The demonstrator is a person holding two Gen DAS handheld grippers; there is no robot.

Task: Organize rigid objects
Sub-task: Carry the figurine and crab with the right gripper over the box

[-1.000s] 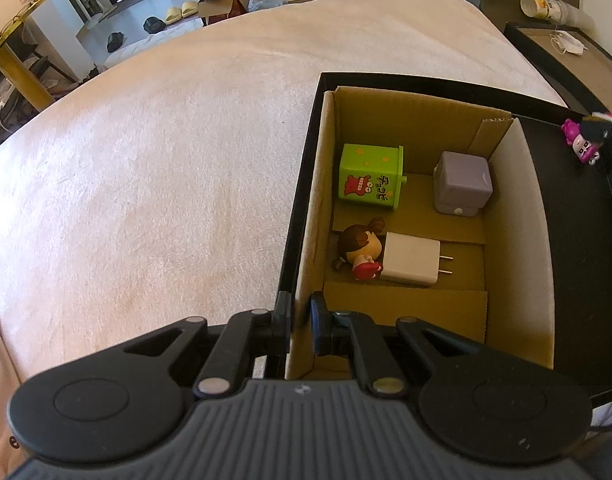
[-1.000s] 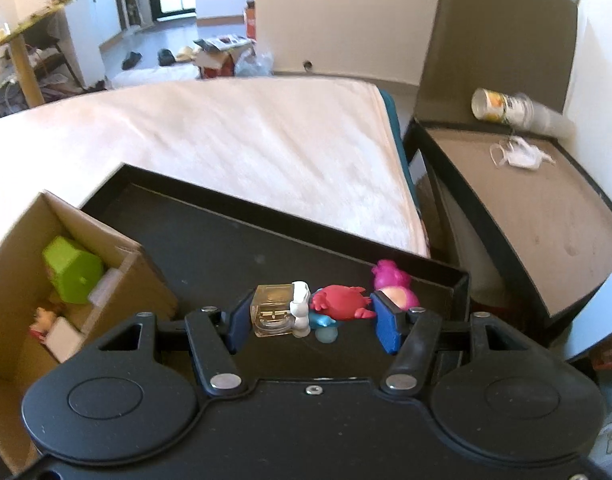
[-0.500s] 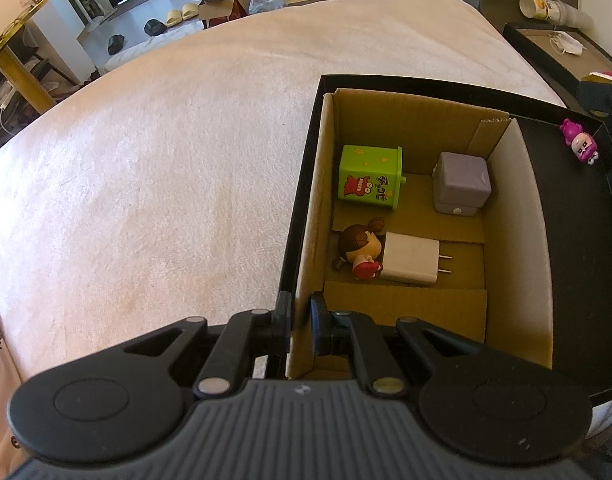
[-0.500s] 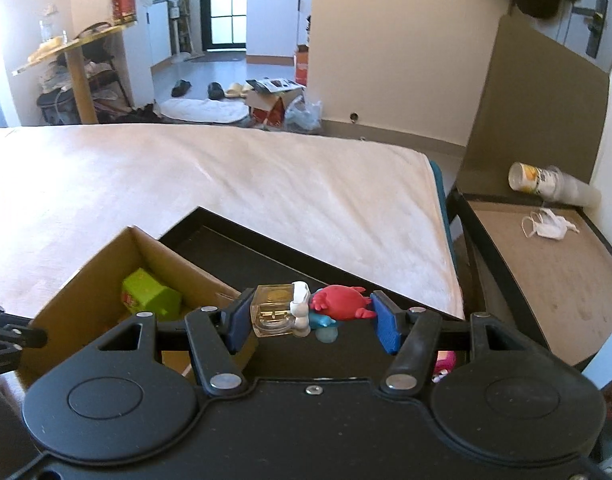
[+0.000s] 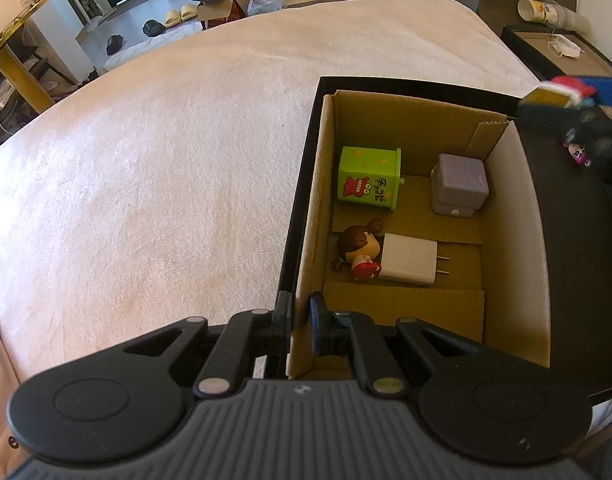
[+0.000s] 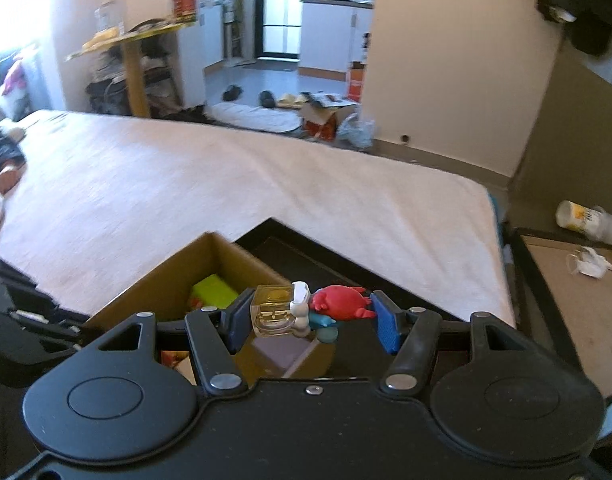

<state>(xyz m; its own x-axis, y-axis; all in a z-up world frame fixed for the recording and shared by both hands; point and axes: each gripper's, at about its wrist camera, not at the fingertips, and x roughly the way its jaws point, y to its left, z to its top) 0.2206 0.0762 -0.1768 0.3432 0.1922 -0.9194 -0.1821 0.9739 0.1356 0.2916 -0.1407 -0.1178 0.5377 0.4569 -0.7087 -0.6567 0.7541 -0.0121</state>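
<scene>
A cardboard box (image 5: 318, 208) stands in the left part of a black tray (image 5: 570, 248). Inside lie a green carton toy (image 5: 368, 178), a lilac cube (image 5: 458, 184), a small doll (image 5: 358, 248) and a white charger (image 5: 410, 260). My left gripper (image 5: 301, 320) is shut on the box's near left wall. My right gripper (image 6: 312, 314) is shut on a crab toy (image 6: 338, 302), a red crab and white figure joined to a clear cube. It hangs over the box's far right corner, where the right gripper (image 5: 566, 100) also shows, blurred. A pink figure (image 5: 578, 152) lies on the tray.
The tray rests on a wide white bed cover (image 6: 225, 184). To the right, off the bed, stands a second black-rimmed tray (image 6: 518, 248) holding a cup (image 6: 582, 220) and a white mask (image 6: 590, 264). Furniture and shoes fill the room beyond.
My right gripper has carried the crab toy up and to the left, from over the tray's bare floor to above the cardboard box. The left gripper has not moved.
</scene>
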